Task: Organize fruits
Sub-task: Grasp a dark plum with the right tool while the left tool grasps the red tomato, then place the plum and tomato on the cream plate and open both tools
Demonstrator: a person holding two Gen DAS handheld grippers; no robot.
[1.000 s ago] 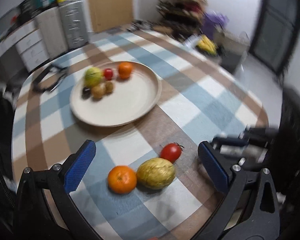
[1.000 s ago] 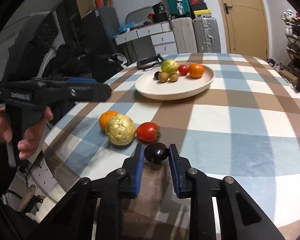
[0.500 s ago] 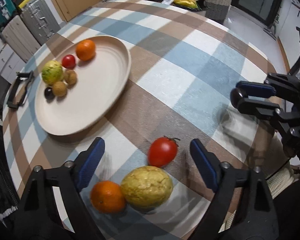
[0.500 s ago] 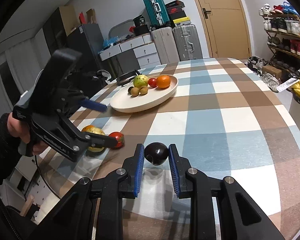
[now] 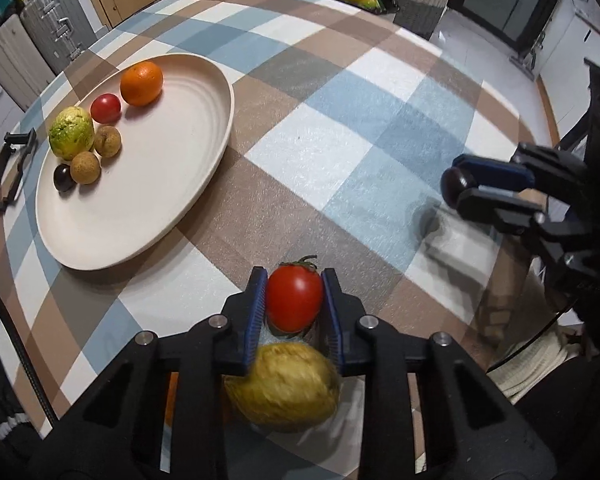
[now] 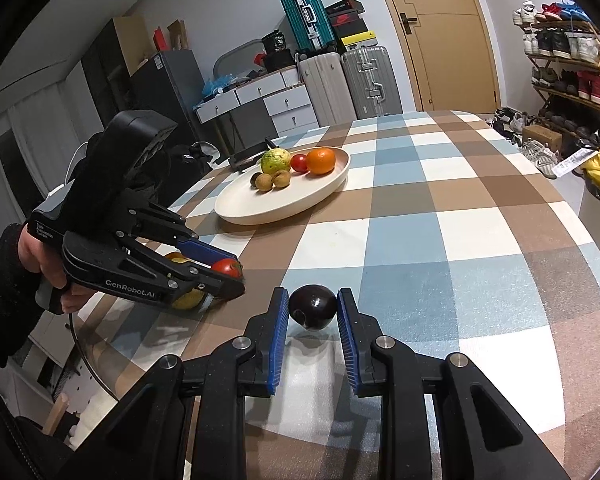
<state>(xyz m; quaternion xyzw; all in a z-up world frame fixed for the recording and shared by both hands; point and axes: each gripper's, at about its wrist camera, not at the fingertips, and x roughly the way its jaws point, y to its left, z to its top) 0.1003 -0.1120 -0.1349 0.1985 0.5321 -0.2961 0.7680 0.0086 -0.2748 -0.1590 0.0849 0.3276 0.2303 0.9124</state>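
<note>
My left gripper (image 5: 294,300) is shut on a red tomato (image 5: 295,301) low over the checked table; it also shows in the right wrist view (image 6: 226,268). A yellow bumpy fruit (image 5: 282,388) lies under its jaws, with an orange (image 5: 171,398) partly hidden behind a finger. My right gripper (image 6: 313,312) is shut on a dark plum (image 6: 313,306) held above the table, seen also in the left wrist view (image 5: 456,186). The cream plate (image 5: 172,184) holds an orange (image 5: 141,83), a tomato (image 5: 105,108), a green-yellow fruit (image 5: 71,133), two brown fruits and a dark plum (image 5: 63,177).
A black clamp-like tool (image 5: 8,170) lies on the table left of the plate. The round table's edge (image 5: 536,128) curves at the right. Suitcases (image 6: 352,76), drawers and a shoe rack (image 6: 568,60) stand beyond the table.
My left gripper moved down and forward and shut on the red tomato. My right gripper, still holding the plum, has lifted and shifted slightly.
</note>
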